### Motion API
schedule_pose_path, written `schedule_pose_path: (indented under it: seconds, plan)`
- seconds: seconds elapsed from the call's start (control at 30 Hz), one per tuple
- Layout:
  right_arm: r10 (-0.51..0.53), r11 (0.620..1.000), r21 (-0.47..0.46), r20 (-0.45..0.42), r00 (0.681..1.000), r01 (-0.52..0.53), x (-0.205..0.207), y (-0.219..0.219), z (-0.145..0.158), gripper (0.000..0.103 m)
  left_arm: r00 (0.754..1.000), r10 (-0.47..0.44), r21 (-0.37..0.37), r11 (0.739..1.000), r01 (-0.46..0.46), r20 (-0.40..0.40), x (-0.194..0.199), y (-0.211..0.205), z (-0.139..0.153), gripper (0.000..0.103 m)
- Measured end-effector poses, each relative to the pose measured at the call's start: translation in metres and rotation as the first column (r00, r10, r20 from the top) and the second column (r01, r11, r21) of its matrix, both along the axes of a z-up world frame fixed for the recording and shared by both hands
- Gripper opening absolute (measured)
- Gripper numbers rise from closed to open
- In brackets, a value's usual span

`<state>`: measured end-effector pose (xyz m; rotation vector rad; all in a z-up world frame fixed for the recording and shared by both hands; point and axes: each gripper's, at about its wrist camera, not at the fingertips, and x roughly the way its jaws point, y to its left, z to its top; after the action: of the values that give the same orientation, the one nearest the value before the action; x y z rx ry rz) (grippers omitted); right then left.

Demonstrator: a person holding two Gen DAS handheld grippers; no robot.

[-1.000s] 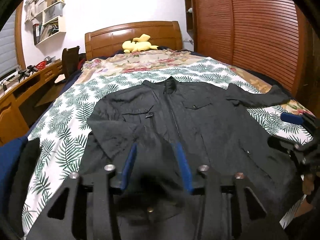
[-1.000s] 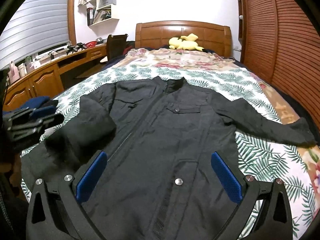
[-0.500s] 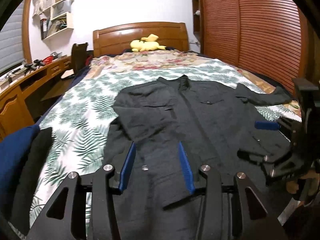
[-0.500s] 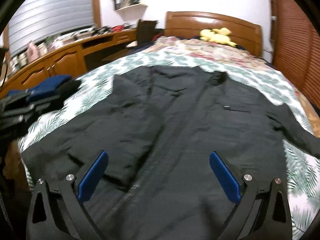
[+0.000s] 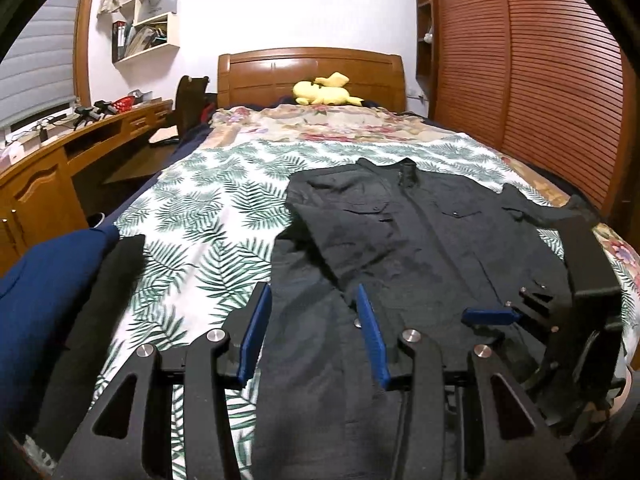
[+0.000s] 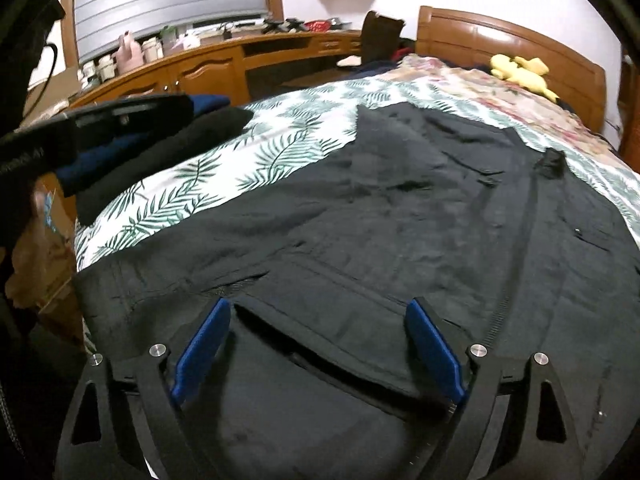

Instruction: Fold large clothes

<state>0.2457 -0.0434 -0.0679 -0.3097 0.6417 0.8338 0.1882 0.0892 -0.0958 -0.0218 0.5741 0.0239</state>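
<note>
1. Left claw (image 5: 314, 334) has drifted leftward off the folded sleeve to the black zip-up jacket (image 5: 420, 248) edge on the leaf-print bedspread (image 5: 208, 240), half-spread, empty.
2. Right claw (image 6: 318, 350), closing, has dropped toward the hem, nothing pinched; jacket's far sleeve cut off.

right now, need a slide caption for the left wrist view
Left gripper hangs open over a black jacket laid flat on the leaf-print bedspread, right gripper alongside.

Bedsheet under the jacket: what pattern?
Green palm-leaf print on white, on the bedsheet; clearest in the left wrist view.
</note>
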Motion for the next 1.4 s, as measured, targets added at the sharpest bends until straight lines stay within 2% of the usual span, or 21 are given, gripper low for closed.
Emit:
schedule_pose_path:
  seconds: [0.17,0.27,0.3,0.33,0.37,0.4,0.43,0.53,0.77,0.97,1.13,1.27,1.4]
  plan:
    - [-0.035,0.996,-0.079,-0.035,0.999,0.032,0.017,0.015,-0.013,0.086,1.0,-0.001,-0.008,1.0,0.001,0.008,-0.003,0.011,-0.001,0.045]
    - [-0.043,0.995,-0.092,-0.043,0.998,0.038,0.023,0.017,-0.015,0.073,1.0,-0.004,-0.018,1.0,0.004,0.006,-0.004,0.015,-0.002,0.045]
    - [-0.047,0.995,-0.095,-0.038,0.998,0.043,0.024,0.018,-0.015,0.061,1.0,-0.004,-0.023,1.0,0.005,0.005,-0.004,0.016,-0.002,0.045]
    - [-0.057,0.993,-0.101,-0.032,0.998,0.053,0.026,0.017,-0.016,0.045,1.0,-0.007,-0.029,1.0,0.007,0.005,-0.004,0.016,-0.001,0.046]
    - [-0.064,0.993,-0.103,-0.028,0.998,0.061,0.028,0.017,-0.017,0.038,1.0,-0.007,-0.031,1.0,0.007,0.005,-0.004,0.016,-0.002,0.046]
    - [-0.052,0.995,-0.088,-0.037,0.998,0.049,0.028,0.014,-0.016,0.017,1.0,-0.005,-0.03,1.0,0.005,0.005,-0.003,0.016,-0.002,0.046]
    - [-0.053,0.995,-0.081,-0.029,0.998,0.051,0.028,0.012,-0.014,0.007,1.0,-0.007,-0.029,1.0,0.007,0.006,-0.003,0.015,-0.002,0.046]
    - [-0.057,0.998,-0.01,-0.001,0.998,0.057,0.025,0.001,-0.002,0.006,1.0,-0.014,-0.024,1.0,0.014,0.002,-0.002,0.014,-0.003,0.046]
    - [-0.154,0.976,0.168,0.072,0.985,0.14,0.015,-0.067,0.046,0.006,1.0,-0.019,0.004,1.0,0.019,0.0,0.0,0.001,-0.004,0.046]
    - [-0.231,0.947,0.254,0.12,0.965,0.195,0.001,-0.118,0.065,0.006,0.999,-0.046,0.008,0.999,0.046,-0.01,0.002,-0.012,-0.006,0.046]
    - [-0.306,0.922,0.29,0.142,0.941,0.256,-0.011,-0.146,0.066,0.006,0.998,-0.065,0.012,0.998,0.065,-0.009,0.005,-0.024,-0.005,0.046]
    - [-0.379,0.898,0.282,0.104,0.92,0.338,-0.014,-0.16,0.058,0.006,0.997,-0.081,0.018,0.997,0.081,0.0,0.006,-0.036,-0.003,0.046]
    - [-0.427,0.884,0.236,0.052,0.903,0.404,-0.011,-0.162,0.047,0.006,0.995,-0.099,0.029,0.995,0.099,0.006,0.007,-0.05,-0.002,0.046]
